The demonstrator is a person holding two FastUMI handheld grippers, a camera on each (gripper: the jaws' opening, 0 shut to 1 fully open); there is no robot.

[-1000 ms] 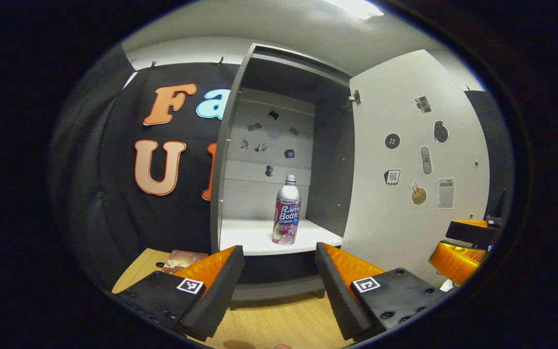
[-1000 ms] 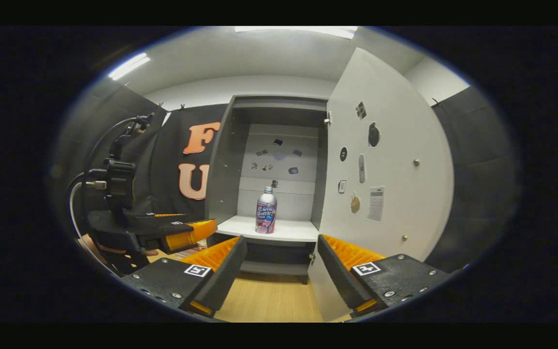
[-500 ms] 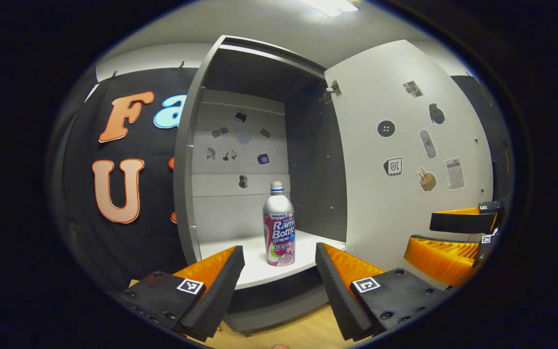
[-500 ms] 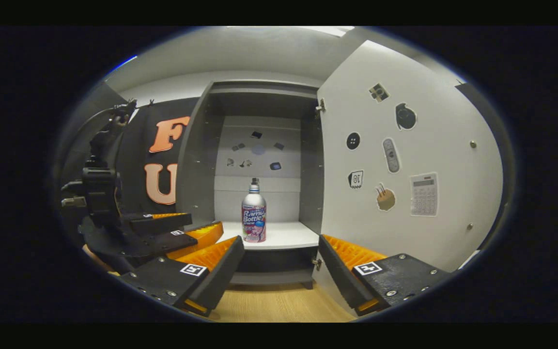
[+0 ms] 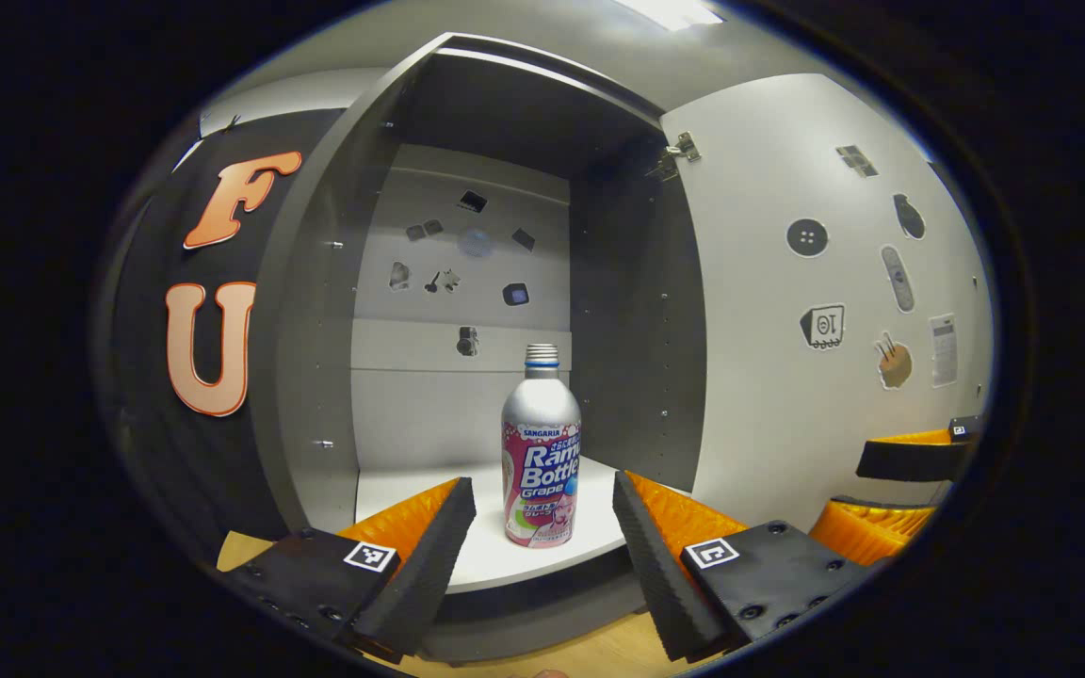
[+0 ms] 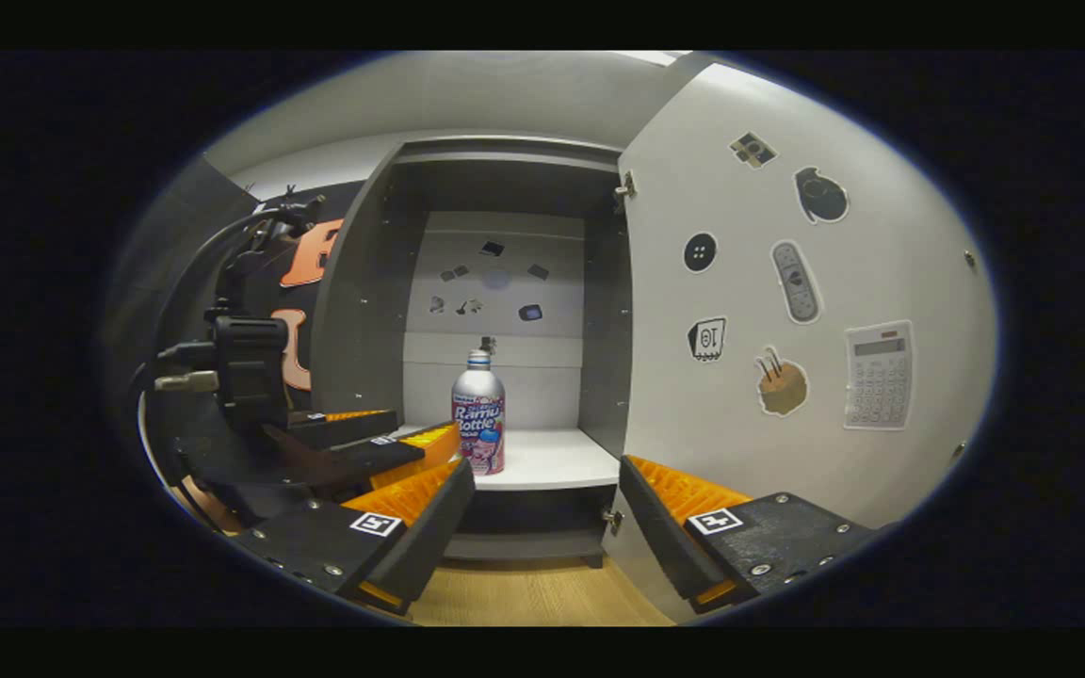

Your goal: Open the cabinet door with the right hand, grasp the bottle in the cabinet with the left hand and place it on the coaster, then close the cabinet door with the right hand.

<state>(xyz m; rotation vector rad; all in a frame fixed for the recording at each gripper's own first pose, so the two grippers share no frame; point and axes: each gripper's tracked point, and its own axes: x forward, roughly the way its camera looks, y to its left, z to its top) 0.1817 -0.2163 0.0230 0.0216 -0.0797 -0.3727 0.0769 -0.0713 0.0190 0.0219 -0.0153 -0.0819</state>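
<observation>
A: Item one, the bottle (image 5: pixel 542 450)?
B: Upright on the cabinet (image 5: pixel 316 311) shelf (image 5: pixel 392 490), near its front edge. Metal body, screw cap on, printed wrap round the lower half. In the left gripper view it stands between the fingers of the left tongs (image 5: pixel 542 527), but apart from both.

A: State of those tongs?
B: Spread wide, gripping nothing. In the right gripper view they sit just beside the bottle (image 6: pixel 478 421).

A: Right tongs (image 6: pixel 547 513)?
B: Likewise released, empty, held off in front of the open door (image 6: pixel 787 311).

A: Handling notes for the bottle?
B: Judged stiff and not fragile. The smooth metal shoulder is probably slippery; the wrapped straight section below it offers better purchase. Weight unknown, since I cannot tell whether it is full. Tall and narrow, so a nudge from one finger could tip it.

A: Where to take hold?
B: Mid-body, on the wrap, fingers level on opposite sides.

A: Door?
B: Swung fully open; stickers on its inner face.
</observation>
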